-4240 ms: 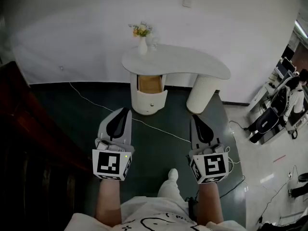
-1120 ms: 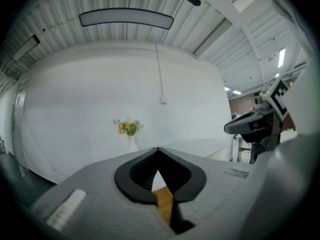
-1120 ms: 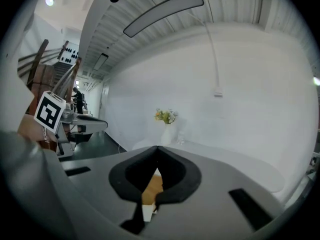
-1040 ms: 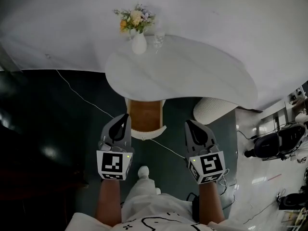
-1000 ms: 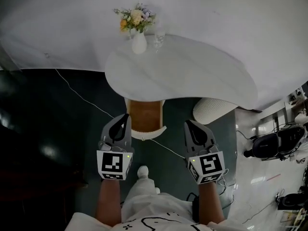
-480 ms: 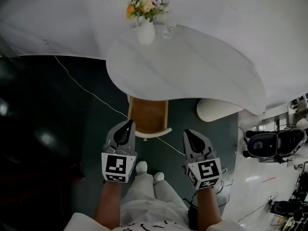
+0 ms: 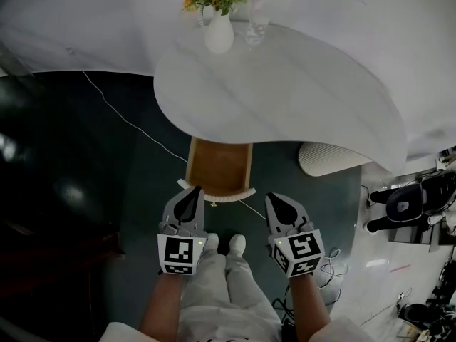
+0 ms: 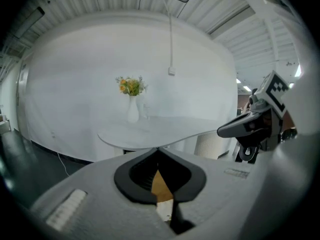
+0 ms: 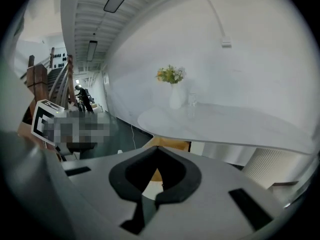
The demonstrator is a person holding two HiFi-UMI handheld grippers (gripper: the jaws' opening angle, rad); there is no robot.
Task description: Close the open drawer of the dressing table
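Note:
The white dressing table (image 7: 285,84) fills the upper head view. Its drawer (image 7: 219,164) is pulled out from under the top, showing a wooden inside and a curved white front (image 7: 217,195). My left gripper (image 7: 191,193) is shut and empty, its tip just short of the left end of the drawer front. My right gripper (image 7: 275,202) is also shut and empty, a little right of the front. In the left gripper view the shut left gripper (image 8: 158,150) frames the drawer's wood (image 8: 161,184). The right gripper (image 9: 157,148) points at the table top (image 9: 225,126).
A white vase of flowers (image 7: 219,30) and a glass (image 7: 256,28) stand at the table's back edge. A ribbed white pedestal (image 7: 331,159) carries the table's right side. A cable (image 7: 135,127) crosses the dark floor. The person's feet (image 7: 222,244) are close behind the drawer.
The person has walked up to the table. The drawer front, far off before, now lies just ahead of both gripper tips. Both grippers stay shut.

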